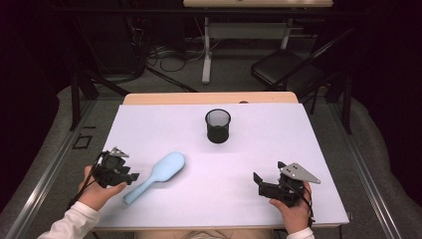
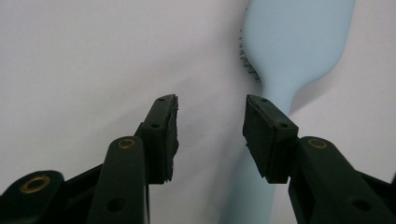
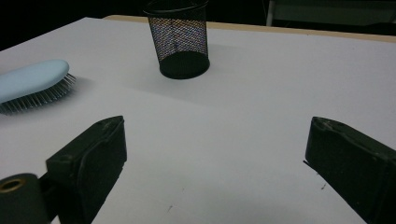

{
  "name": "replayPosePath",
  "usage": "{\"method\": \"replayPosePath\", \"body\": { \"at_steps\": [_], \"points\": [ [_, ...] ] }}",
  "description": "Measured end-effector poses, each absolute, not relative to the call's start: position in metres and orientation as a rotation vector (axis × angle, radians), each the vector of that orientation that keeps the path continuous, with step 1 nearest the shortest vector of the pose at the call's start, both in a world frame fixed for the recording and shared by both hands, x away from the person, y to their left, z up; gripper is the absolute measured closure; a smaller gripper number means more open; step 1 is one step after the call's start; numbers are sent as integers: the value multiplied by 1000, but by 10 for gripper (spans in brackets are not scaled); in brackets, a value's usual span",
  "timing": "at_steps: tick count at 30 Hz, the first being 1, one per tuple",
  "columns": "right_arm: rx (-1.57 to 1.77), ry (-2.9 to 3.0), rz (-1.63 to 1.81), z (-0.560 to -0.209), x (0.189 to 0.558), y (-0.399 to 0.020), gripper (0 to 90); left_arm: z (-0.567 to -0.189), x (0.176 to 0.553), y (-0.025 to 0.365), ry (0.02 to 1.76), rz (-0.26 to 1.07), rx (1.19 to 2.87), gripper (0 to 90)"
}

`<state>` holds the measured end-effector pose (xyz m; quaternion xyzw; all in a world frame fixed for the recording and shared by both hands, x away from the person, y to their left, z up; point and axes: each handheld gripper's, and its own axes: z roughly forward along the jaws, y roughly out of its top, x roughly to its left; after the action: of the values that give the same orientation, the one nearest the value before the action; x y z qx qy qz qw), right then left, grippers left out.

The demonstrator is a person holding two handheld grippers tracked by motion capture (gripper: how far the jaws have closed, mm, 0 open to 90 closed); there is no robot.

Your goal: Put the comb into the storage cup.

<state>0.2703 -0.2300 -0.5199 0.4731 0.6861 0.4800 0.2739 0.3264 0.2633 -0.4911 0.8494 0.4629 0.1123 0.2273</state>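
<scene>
Currently the left gripper (image 1: 133,176) hovers with jaws parted and empty just beside the handle of a pale blue hairbrush (image 1: 158,175) lying bristles-down on the counter (image 1: 278,144), so closing now would likely miss or nudge it, while the right gripper (image 1: 256,179) rests wide open.

A pale blue plastic hairbrush (image 1: 157,176) is lying bristles-down on the white-covered table (image 1: 259,144), at about eight o'clock from the black wire-mesh cup (image 1: 218,125) standing upright toward the far edge. The left gripper (image 1: 133,176) is sitting just beside the brush handle, at its nine o'clock; the right gripper (image 1: 257,180) is resting well apart, at the cup's five o'clock.
</scene>
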Motion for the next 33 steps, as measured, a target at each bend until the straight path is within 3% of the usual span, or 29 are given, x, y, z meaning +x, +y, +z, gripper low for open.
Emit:
{"method": "replayPosePath", "body": {
  "at_steps": [5,10,16,22,26,33],
  "points": [
    [1275,1846,1291,-520,270,-230,52,-490,327,258,1230,290,2361,472],
    [1273,1846,1291,-520,271,-230,52,-491,327,251,1186,286,2385,321],
    [1276,1851,1290,-520,270,-230,52,-492,328,244,1159,277,2418,243],
    [1274,1850,1291,-520,271,-230,52,-495,329,237,1148,291,2441,66],
    [1274,1854,1290,-520,270,-229,52,-496,330,234,1149,304,2459,5],
    [1271,1854,1290,-520,270,-229,52,-497,333,231,1160,320,2465,4]
  ]
}}
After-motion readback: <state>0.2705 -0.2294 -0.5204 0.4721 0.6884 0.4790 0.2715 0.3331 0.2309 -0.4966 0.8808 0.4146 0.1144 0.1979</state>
